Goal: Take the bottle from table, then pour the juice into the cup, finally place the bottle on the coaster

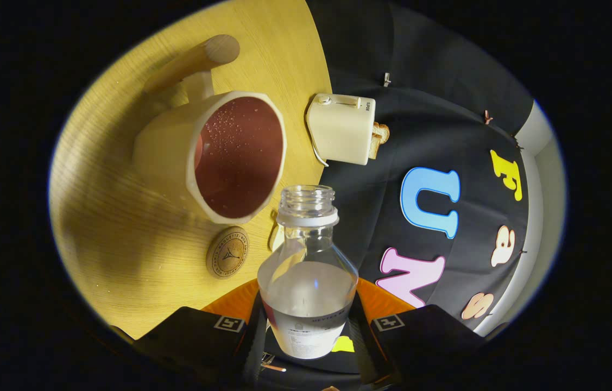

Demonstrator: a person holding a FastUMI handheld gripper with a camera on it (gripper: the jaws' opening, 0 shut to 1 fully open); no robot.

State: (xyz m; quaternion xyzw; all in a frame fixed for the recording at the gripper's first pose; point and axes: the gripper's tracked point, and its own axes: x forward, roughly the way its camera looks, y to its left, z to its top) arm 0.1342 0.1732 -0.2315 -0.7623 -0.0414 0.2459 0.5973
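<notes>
Clear bottle (308, 271) apparently clamped between claw (306, 331) fingers, near cup (224, 155).

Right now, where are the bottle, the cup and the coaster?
bottle (307, 288): gripper view, clear body between the gripper's fingers.
cup (162, 146): gripper view, cream outer wall.
coaster (227, 252): gripper view, middle of the round face.

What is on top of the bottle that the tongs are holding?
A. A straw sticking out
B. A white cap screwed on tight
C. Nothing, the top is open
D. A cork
C: the bottle, pressed between both fingers of the tongs, has a bare open mouth with only its white neck ring under the threads, and it points toward the cup.
</notes>
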